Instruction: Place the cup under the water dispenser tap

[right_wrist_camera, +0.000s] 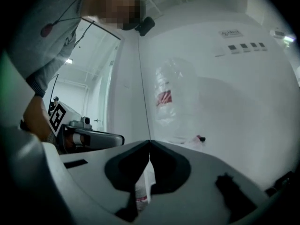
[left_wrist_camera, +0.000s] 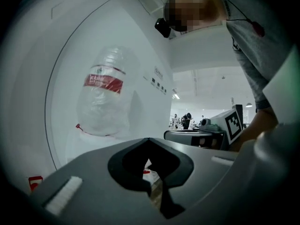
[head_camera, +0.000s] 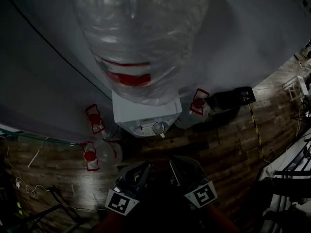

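One small round rim that looks like the cup [head_camera: 159, 128] sits at the front of the single white dispenser [head_camera: 141, 111], close under its front edge; the tap itself cannot be made out. One big clear bottle [head_camera: 138, 38] with a red label stands upside down on top of the dispenser. Three spare jugs [head_camera: 95, 118] with red handles lie on the wooden floor [head_camera: 228, 144], two to the dispenser's left and one to its right, near one black box [head_camera: 233, 98]. Two grippers hang side by side in front of the dispenser. The left gripper [left_wrist_camera: 149, 139] has its fingers closed tip to tip with nothing held, and so does the right gripper [right_wrist_camera: 150, 142].
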The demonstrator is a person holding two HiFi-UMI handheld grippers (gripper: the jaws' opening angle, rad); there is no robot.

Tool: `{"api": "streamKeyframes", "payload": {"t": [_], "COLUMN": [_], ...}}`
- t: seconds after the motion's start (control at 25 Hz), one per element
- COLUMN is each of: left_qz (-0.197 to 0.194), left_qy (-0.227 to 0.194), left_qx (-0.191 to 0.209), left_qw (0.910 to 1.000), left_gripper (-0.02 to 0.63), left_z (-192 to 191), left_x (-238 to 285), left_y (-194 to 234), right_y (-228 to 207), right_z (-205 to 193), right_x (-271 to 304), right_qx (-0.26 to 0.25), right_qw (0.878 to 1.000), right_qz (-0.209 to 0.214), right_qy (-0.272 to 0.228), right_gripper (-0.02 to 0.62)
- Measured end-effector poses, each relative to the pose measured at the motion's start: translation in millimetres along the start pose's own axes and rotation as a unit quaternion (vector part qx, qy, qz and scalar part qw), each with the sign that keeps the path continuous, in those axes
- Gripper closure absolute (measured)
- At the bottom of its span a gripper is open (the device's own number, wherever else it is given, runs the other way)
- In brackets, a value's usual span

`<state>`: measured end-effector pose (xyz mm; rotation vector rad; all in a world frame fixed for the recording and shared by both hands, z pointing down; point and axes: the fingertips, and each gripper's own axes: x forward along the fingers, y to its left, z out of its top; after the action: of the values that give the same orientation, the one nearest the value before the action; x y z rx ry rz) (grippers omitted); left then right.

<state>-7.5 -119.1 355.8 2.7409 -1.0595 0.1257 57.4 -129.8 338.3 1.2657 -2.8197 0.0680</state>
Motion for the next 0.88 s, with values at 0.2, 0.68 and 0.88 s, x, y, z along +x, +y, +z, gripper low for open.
{"api": "streamKeyframes", "payload": {"t": [0.2,0.68,0.88], "left_qz": [-0.014,-0.045,-0.040], "left_qy": [-0.010,-0.038,-0.051], "left_qx": [-0.009,0.016,0.025], "left_qw": [0.9998,0.9981,0.9976], "left_gripper": [0.600,0.600,0.600], "left_z": [59,169,188], "left_x": [-20,-73,-85], "left_y": [-23,-63,-64], "right_y": [36,88,96], "right_z": [55,181,204], "right_x": [-15,-42,-38], "right_qx": [0.017,-0.014,-0.017], "right_qw": [0.999,0.996,0.994], "right_qz": [0.044,0.093,0.103], "right_qy": [0.020,-0.003,-0.014], "right_gripper": [0.580,0.580,0.580]}}
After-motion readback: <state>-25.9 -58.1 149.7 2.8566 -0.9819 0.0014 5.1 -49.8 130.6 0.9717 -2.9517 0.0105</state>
